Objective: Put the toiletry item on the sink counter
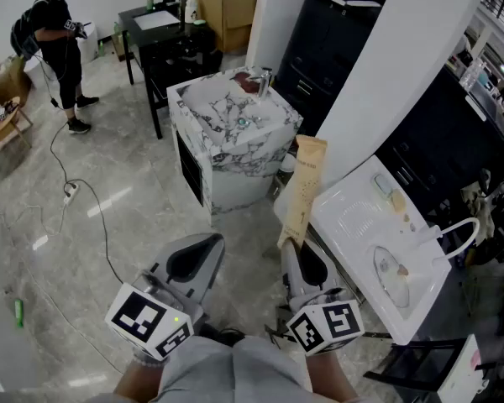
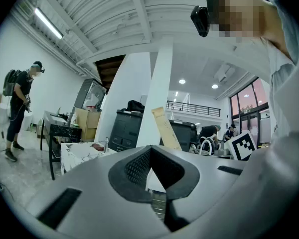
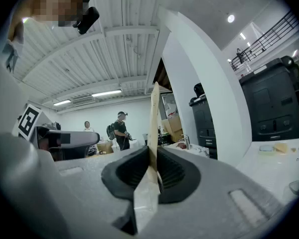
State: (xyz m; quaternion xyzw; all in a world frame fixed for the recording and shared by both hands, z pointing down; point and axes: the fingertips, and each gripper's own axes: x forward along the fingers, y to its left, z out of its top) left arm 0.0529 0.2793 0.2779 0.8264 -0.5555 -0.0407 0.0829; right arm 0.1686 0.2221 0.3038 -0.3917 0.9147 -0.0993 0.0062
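My right gripper (image 1: pixel 292 243) is shut on the lower end of a long, flat tan packet (image 1: pixel 306 185), which stands nearly upright above the floor. In the right gripper view the packet (image 3: pixel 154 114) shows edge-on, pinched between the pads of that gripper (image 3: pixel 153 152). The white sink counter (image 1: pixel 350 201) lies just right of the packet, with a basin and a curved white tap (image 1: pixel 459 227). My left gripper (image 1: pixel 208 242) hangs beside it to the left, shut with nothing in it. From the left gripper (image 2: pixel 150 148) view the packet (image 2: pixel 165 128) leans ahead.
A marble-patterned sink unit (image 1: pixel 233 133) stands ahead, a black table (image 1: pixel 155 36) and cardboard boxes (image 1: pixel 227 7) behind it. A person (image 1: pixel 57 40) stands far left, cables (image 1: pixel 71 187) trailing on the floor. Dark cabinets (image 1: pixel 336 40) flank a white pillar (image 1: pixel 395 65). Small items (image 1: pixel 385 186) lie on the white counter.
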